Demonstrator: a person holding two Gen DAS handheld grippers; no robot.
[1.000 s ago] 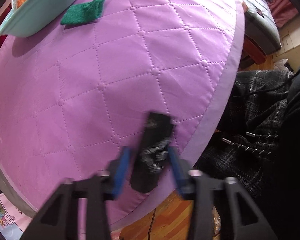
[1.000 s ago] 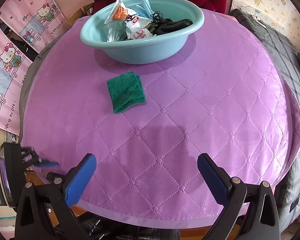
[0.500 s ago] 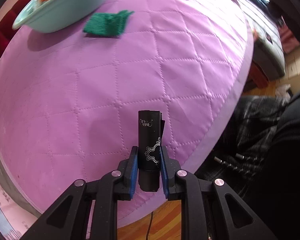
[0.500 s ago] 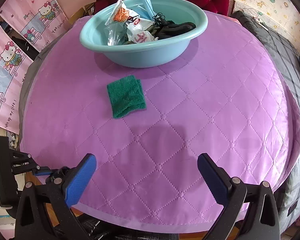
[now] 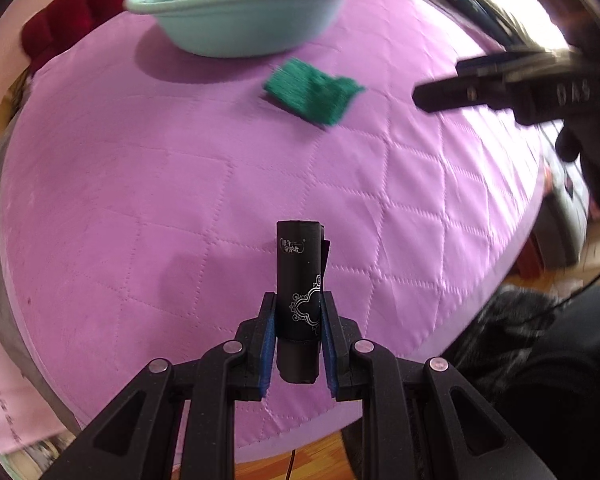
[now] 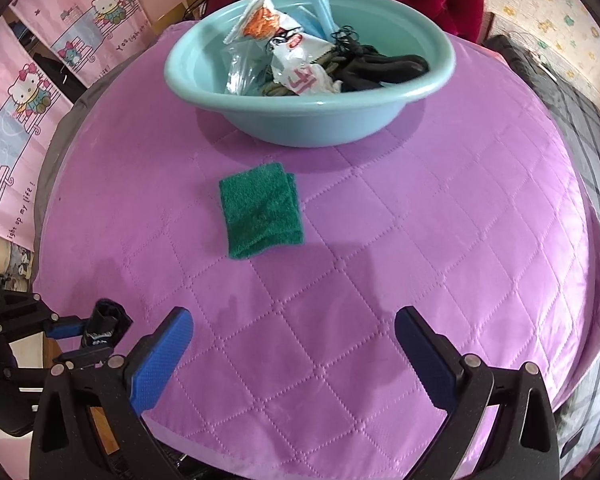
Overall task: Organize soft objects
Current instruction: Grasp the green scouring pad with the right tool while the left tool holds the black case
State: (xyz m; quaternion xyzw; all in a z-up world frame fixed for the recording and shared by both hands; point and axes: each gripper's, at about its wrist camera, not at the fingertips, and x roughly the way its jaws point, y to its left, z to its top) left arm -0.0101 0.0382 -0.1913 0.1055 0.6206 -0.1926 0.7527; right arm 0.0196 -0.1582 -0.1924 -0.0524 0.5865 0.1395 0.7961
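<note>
At the bottom centre of the left wrist view, my left gripper (image 5: 298,330) pinches a black rolled bundle (image 5: 299,276) with white ornament printing; its blue pads press its lower half, and its long axis runs straight up the frame, in line with the fingers. The teal basin (image 5: 256,16), already holding packets and dark items, sits at the top of the frame on the purple quilted cover (image 5: 160,184), well apart from the bundle and directly beyond it. A folded green cloth (image 6: 260,210) lies between, just short of the basin. In the right wrist view, my right gripper (image 6: 294,354) hangs spread and empty at the lower edge, the cloth straight ahead, nearer to it than to the left. I judge the bundle goes to the basin next.
</note>
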